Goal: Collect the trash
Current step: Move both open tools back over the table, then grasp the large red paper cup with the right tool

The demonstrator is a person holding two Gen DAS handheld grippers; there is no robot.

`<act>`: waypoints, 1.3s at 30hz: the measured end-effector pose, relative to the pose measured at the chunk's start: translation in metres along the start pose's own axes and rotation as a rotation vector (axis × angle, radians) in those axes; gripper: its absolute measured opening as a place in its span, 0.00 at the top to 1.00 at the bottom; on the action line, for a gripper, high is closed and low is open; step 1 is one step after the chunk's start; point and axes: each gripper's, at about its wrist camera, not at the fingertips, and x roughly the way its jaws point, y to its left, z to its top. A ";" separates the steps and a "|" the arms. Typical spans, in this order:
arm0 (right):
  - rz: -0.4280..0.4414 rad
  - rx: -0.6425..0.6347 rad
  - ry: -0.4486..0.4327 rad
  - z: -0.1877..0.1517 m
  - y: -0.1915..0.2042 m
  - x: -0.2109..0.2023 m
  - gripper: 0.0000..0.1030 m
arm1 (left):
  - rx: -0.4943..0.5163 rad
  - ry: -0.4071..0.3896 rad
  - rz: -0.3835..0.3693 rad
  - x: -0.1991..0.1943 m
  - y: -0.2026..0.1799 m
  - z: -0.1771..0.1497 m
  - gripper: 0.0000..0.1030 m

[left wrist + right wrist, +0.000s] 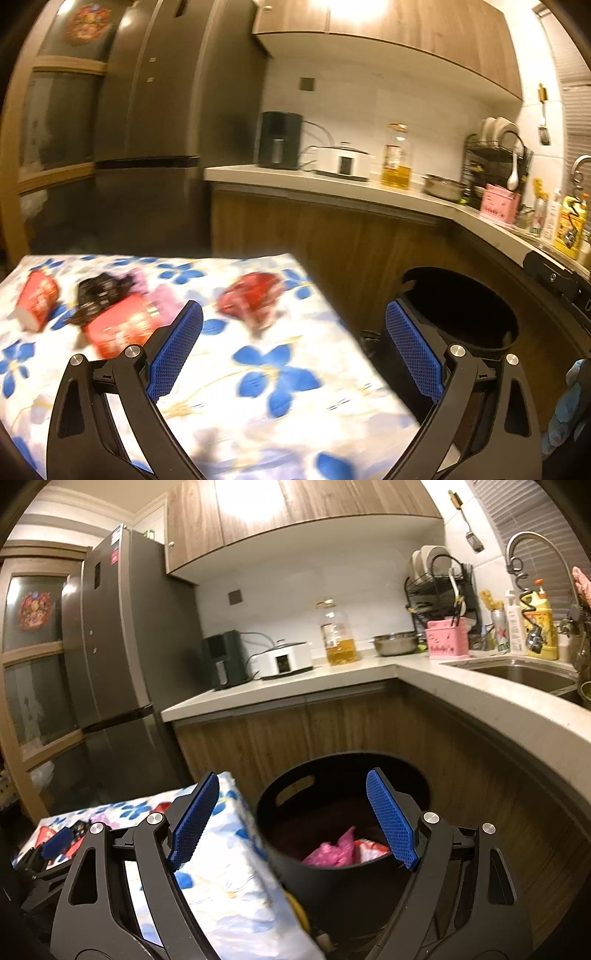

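A small table with a blue-flowered cloth [258, 387] holds trash: a red paper cup [37, 301] on its side, a black crumpled wrapper [98, 291], a red box [120, 328], a pink piece [164, 301] and a crumpled red wrapper [255, 299]. My left gripper [293, 354] is open and empty above the table's near right part. A black round bin [332, 830] stands right of the table, with pink and white-red trash [341, 849] inside. My right gripper [291, 819] is open and empty above the bin's near rim. The bin also shows in the left wrist view [465, 306].
A kitchen counter [332, 675] curves behind the bin, with an oil bottle [338, 635], a white cooker [282, 661], a dish rack [439, 590] and a sink [517, 672]. A tall grey fridge [114, 646] stands at the left. A blue-gloved hand [569, 402] shows at the right edge.
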 end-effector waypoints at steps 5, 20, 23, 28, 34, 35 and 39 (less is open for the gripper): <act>0.056 -0.023 0.032 -0.013 0.031 0.001 0.21 | -0.025 -0.005 0.068 -0.020 0.039 -0.009 0.08; 0.383 -0.169 0.207 -0.082 0.182 0.028 0.15 | -0.135 -0.011 0.287 -0.076 0.169 -0.027 0.08; 0.431 -0.206 0.230 -0.092 0.210 0.034 0.12 | -0.169 -0.018 0.318 -0.086 0.191 -0.028 0.08; 0.463 -0.207 0.293 -0.106 0.238 0.044 0.12 | -0.202 -0.022 0.348 -0.094 0.214 -0.031 0.08; 0.454 -0.087 0.404 -0.120 0.265 0.068 0.11 | -0.199 -0.033 0.365 -0.101 0.227 -0.034 0.08; 0.445 -0.064 0.423 -0.122 0.269 0.072 0.11 | -0.197 -0.035 0.368 -0.103 0.228 -0.035 0.08; 0.411 0.000 0.468 -0.129 0.282 0.087 0.11 | -0.194 -0.044 0.379 -0.106 0.236 -0.037 0.08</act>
